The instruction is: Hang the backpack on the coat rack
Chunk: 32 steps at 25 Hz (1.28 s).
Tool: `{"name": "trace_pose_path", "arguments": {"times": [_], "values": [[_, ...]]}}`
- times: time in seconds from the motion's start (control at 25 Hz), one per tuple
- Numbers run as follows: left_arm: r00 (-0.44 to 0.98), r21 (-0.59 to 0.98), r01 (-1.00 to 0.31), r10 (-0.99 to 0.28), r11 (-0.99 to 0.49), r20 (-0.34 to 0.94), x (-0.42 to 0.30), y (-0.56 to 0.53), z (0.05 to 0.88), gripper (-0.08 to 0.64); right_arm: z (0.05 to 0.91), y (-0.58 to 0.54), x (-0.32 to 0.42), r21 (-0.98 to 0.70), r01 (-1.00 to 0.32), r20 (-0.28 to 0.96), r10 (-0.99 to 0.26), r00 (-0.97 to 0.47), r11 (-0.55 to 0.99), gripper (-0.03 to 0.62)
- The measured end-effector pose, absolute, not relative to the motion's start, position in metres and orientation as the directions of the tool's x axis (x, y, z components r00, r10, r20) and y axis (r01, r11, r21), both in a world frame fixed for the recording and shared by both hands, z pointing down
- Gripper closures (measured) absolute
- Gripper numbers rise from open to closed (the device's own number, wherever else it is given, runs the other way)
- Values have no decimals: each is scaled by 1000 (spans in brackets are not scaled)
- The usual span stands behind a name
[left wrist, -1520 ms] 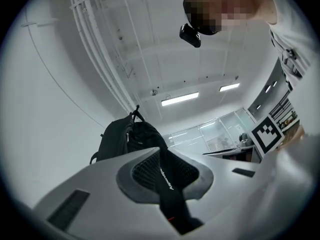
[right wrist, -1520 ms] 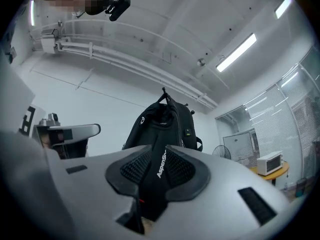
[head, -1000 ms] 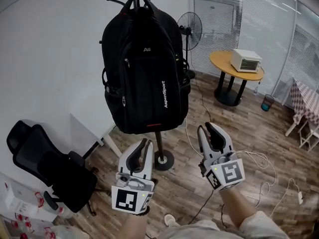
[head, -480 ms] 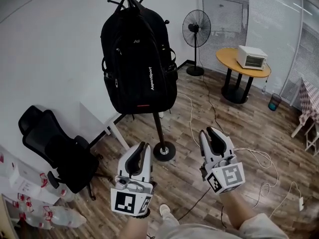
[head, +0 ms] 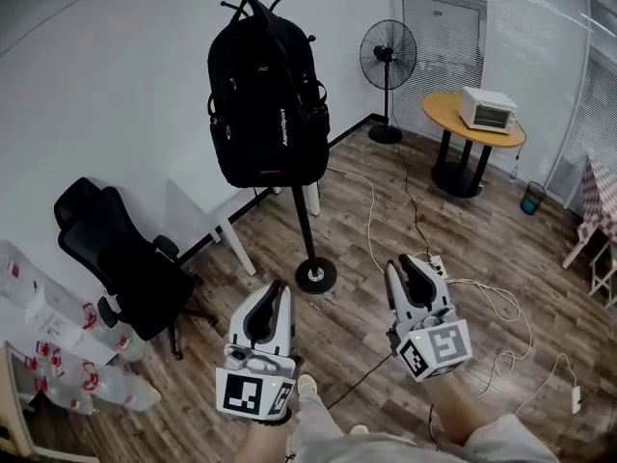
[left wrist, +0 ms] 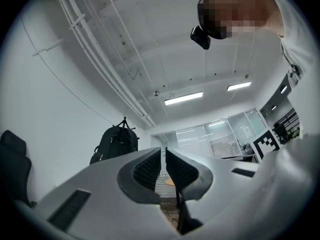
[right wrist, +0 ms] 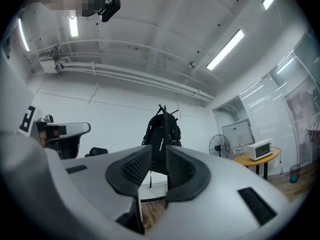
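Black backpack [head: 267, 104] w/ white "AspenSport" print, hung on coat rack [head: 303, 230]

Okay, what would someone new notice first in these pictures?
A big black backpack hangs from the top of the coat rack, against the white wall. Low in the head view, the left gripper and right gripper point toward it, both empty. A white oven sits on the round table far right.

The head camera is looking steeply down over the left gripper [head: 275, 287] and right gripper [head: 405, 266], far from the backpack [head: 267, 104]. Each gripper camera is looking along its jaws, tilting upward; all three are sharing that backpack.
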<state>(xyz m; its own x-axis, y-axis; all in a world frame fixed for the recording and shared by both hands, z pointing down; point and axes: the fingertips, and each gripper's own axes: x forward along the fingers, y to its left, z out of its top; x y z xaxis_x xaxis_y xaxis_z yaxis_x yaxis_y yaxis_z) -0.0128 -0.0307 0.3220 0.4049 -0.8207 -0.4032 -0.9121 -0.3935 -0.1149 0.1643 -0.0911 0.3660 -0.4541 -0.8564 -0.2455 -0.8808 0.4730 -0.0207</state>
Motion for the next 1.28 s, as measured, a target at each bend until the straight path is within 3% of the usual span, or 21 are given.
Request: {"name": "trace_pose_path", "arguments": {"times": [0.48,0.84,1.28], "values": [[398,-104,-916,-842,-387,-365,11,19,327,526,383,-28,176,-83,-859,-220,-850,-479,505,499],[318,2,-946,-933,-323,-166,-37,18,415,529,443,-1,121,-127,-820,-87,-829,-552,559,502],[270,-30,-963,-955,-269,-121,-116,51,460,543,469,26,67,-152,-832,-46,-845,-533,533,522]]}}
